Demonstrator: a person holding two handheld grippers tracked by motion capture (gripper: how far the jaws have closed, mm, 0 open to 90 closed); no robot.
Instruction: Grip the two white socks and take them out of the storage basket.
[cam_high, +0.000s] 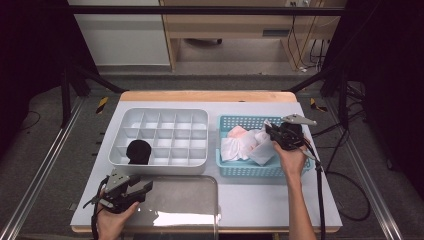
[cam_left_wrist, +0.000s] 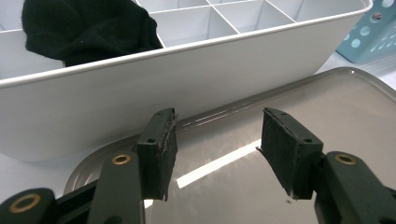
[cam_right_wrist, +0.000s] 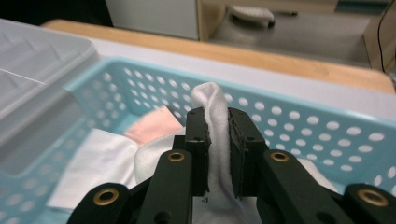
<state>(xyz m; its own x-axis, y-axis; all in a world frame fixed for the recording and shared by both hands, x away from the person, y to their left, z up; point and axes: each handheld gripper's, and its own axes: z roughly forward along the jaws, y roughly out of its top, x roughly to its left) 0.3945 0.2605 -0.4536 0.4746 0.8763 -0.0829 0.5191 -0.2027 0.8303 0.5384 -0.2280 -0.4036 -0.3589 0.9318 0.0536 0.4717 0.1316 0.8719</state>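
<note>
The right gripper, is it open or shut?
Shut. In the right gripper view the right gripper has both jaws pressed against a fold of the white cloth, above the blue basket.

Left gripper (cam_high: 145, 189): I held it low at the near left, jaws spread apart, nothing between them.
Right gripper (cam_right_wrist: 218, 144): I kept its jaws clamped on white fabric.
Right forearm (cam_high: 300, 210): extended forward from the near edge.
</note>
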